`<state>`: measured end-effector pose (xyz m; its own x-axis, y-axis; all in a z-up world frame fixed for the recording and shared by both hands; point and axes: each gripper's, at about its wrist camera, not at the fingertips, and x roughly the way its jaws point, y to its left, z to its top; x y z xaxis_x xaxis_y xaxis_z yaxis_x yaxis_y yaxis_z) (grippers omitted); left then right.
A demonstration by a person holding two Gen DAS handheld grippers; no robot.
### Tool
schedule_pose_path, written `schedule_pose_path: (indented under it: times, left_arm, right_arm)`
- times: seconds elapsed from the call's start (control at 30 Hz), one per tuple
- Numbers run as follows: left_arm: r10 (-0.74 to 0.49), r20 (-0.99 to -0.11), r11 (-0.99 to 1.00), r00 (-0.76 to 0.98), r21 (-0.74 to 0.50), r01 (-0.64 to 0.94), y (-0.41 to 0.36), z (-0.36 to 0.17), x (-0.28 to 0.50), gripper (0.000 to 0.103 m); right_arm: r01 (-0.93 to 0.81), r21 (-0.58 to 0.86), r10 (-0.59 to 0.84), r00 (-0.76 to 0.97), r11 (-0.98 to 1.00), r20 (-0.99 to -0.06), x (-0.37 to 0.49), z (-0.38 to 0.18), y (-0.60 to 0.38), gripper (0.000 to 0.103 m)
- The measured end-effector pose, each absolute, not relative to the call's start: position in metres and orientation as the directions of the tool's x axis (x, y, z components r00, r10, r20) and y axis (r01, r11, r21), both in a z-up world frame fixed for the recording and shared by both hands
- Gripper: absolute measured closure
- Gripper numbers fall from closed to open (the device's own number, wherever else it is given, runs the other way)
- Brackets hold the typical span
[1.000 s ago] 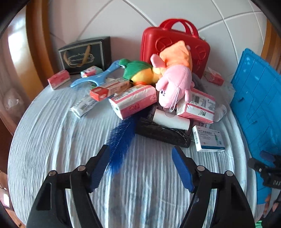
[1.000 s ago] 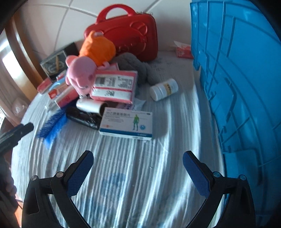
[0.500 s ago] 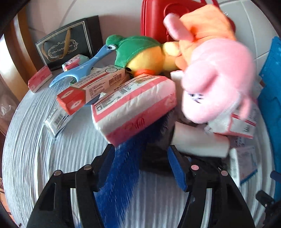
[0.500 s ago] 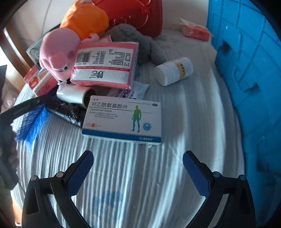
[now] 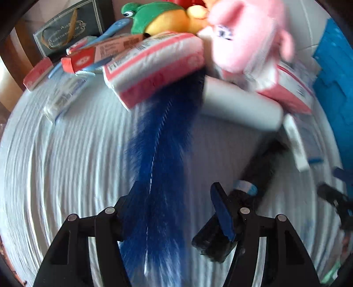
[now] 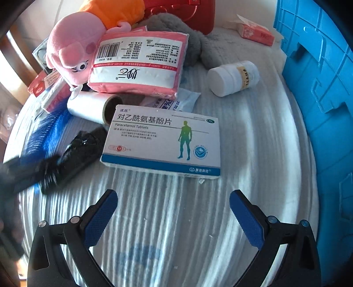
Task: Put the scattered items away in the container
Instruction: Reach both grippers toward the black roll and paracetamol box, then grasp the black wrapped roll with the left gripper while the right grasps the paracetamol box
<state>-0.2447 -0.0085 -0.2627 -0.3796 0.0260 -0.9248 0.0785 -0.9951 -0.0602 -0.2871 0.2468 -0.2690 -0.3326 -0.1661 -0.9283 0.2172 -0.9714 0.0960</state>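
A blue bristle brush (image 5: 158, 154) lies on the white ribbed cloth (image 5: 66, 165), its far end under a pink tissue pack (image 5: 154, 66). My left gripper (image 5: 176, 198) points steeply down and straddles the brush. Its left pad is at the bristles' edge, its right pad stands apart over a black glossy bundle (image 5: 260, 163), so it is open. My right gripper (image 6: 173, 196) hangs open over bare cloth, just short of a white and blue tablet box (image 6: 163, 141). The blue crate (image 6: 320, 88) stands to the right.
The pile behind holds a pink plush (image 6: 72, 53), a second tissue pack (image 6: 139, 64), a white paper roll (image 6: 92, 106), a white pill bottle (image 6: 233, 77), a grey plush (image 6: 189, 37) and a red case (image 6: 194, 13). Small red boxes (image 5: 37, 72) lie at the left.
My left gripper has dropped and pushed forward so the brush now runs between its fingers, which stand a little narrower. My right gripper has come down closer to the tablet box.
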Motion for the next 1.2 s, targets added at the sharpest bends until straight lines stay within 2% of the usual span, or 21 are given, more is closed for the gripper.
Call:
schedule_pose_path:
  times: [0.23, 0.5, 0.6, 0.63, 0.73, 0.87, 1.03, 1.13, 1.2]
  left_arm:
    - [0.056, -0.867, -0.995, -0.495, -0.088, 0.042, 0.021, -0.218, -0.219, 0.04]
    - [0.015, -0.915, -0.999, -0.403, 0.002, -0.041, 0.049, -0.261, -0.244, 0.037]
    - [0.027, -0.917, -1.0, -0.398, -0.023, -0.015, 0.046, -0.268, -0.251, 0.055]
    - [0.022, -0.916, -1.0, -0.402, -0.022, -0.005, 0.045, -0.267, -0.252, 0.058]
    - [-0.03, -0.908, -0.999, -0.417, 0.01, 0.051, 0.038, -0.266, -0.252, 0.065]
    - [-0.06, -0.911, -0.989, -0.408, -0.001, 0.149, 0.019, -0.264, -0.244, 0.066]
    - [-0.044, -0.914, -0.984, -0.404, -0.03, 0.176, 0.009, -0.26, -0.223, 0.066]
    - [-0.029, -0.911, -0.981, -0.411, -0.053, 0.187, 0.01, -0.257, -0.216, 0.068]
    - [-0.027, -0.908, -0.98, -0.419, -0.058, 0.19, 0.011, -0.254, -0.211, 0.068]
  right_arm:
    - [0.233, 0.105, -0.186, -0.357, -0.967, -0.916, -0.274, -0.258, 0.254, 0.0]
    - [0.162, 0.058, -0.119, -0.404, -0.985, -0.907, -0.293, -0.258, 0.284, 0.0]
    - [0.124, 0.024, -0.073, -0.411, -0.992, -0.909, -0.308, -0.261, 0.298, 0.0]
    - [0.125, 0.036, -0.084, -0.398, -0.991, -0.913, -0.313, -0.266, 0.303, 0.0]
    - [0.194, 0.103, -0.166, -0.347, -0.976, -0.923, -0.319, -0.278, 0.297, 0.0]
    - [0.355, 0.185, -0.294, -0.284, -0.916, -0.913, -0.308, -0.283, 0.26, 0.0]
    - [0.531, 0.297, -0.435, -0.155, -0.794, -0.887, -0.275, -0.276, 0.211, 0.0]
    - [0.539, 0.227, -0.388, -0.205, -0.811, -0.898, -0.271, -0.268, 0.213, 0.0]
    - [0.533, 0.109, -0.301, -0.289, -0.839, -0.909, -0.27, -0.259, 0.219, 0.0]
